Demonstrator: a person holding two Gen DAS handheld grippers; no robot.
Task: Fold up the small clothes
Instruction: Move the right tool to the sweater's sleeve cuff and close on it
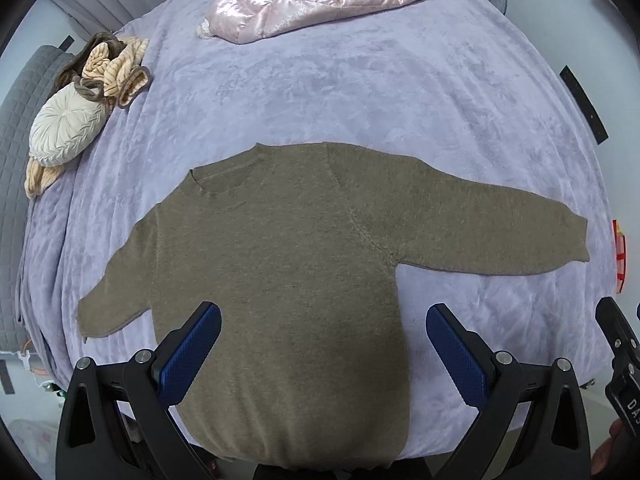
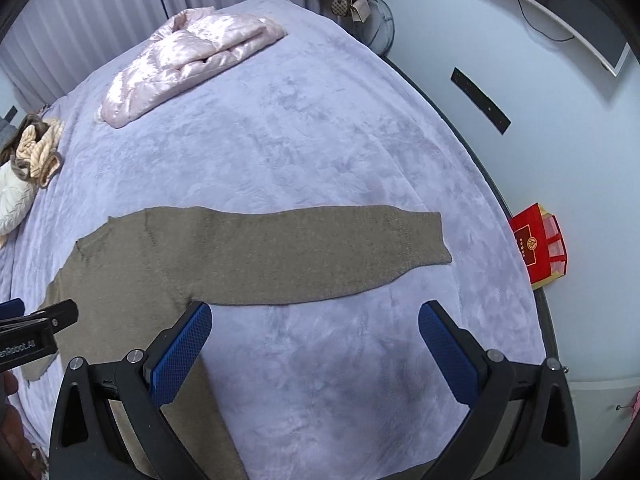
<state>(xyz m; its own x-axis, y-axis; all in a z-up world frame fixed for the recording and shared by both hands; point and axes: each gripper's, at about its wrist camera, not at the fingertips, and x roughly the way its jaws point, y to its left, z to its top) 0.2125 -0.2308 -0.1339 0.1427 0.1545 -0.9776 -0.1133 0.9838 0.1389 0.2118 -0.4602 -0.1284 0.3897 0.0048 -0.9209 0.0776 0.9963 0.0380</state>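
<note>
Left wrist view: taupe sweater [image 1: 280,264] lies flat, sleeves spread for folding, on lavender blanket [image 1: 320,92]; left gripper [image 1: 322,330] and right gripper [image 2: 315,328] hover wide, empty.

Brown sweater [image 1: 280,264] flat, sleeves outspread

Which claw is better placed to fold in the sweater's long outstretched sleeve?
Probably the right claw: it hangs open over bare blanket just below that sleeve. The left claw, also open, sits over the sweater body, farther from the cuff.
</note>
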